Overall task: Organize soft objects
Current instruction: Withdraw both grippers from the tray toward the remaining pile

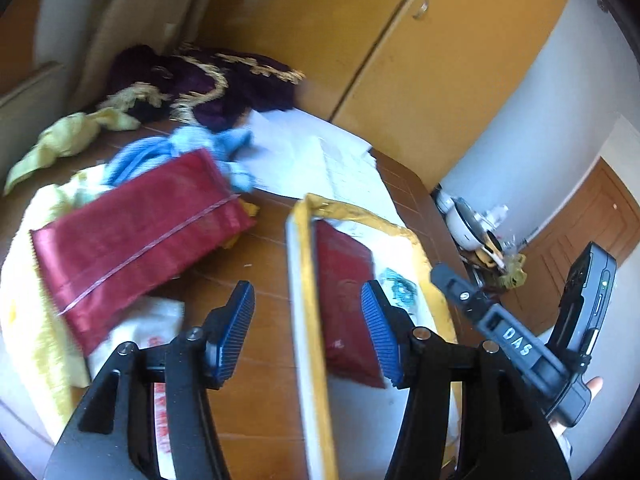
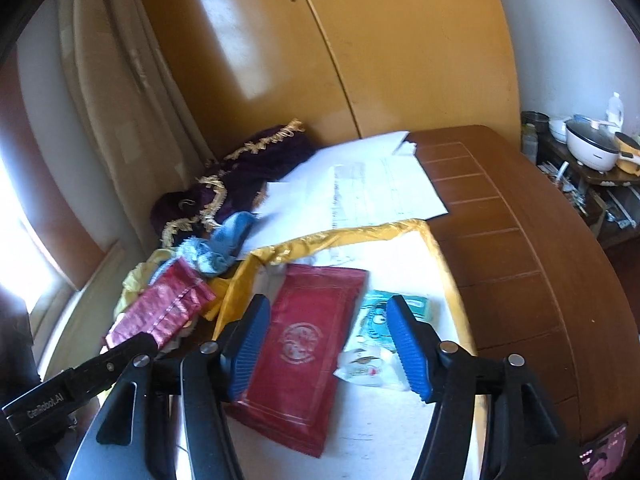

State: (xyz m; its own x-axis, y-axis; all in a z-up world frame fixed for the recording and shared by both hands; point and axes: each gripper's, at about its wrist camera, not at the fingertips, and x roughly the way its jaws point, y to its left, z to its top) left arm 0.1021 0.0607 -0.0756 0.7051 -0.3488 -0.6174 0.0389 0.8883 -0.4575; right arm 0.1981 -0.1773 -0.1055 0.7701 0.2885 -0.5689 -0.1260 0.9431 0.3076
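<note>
Both tools hang spread and empty – the left gripper astride the gold-edged white cloth tray, the right gripper above the flat crimson satin pouch lying inside it – next, probably, fetch the second red satin pouch from the heap

- Your red pouch, flat with a round pale emblem, lies inside the tray, a white one rimmed in gold cloth.
- Beside it in the tray you have a teal packet and a small white wrapper.
- Left of the tray, a shiny red bag rests tilted on a yellow towel.
- Behind that you see a blue cloth, a pale yellow rag and a purple gold-fringed fabric, heaped on the bench.
</note>
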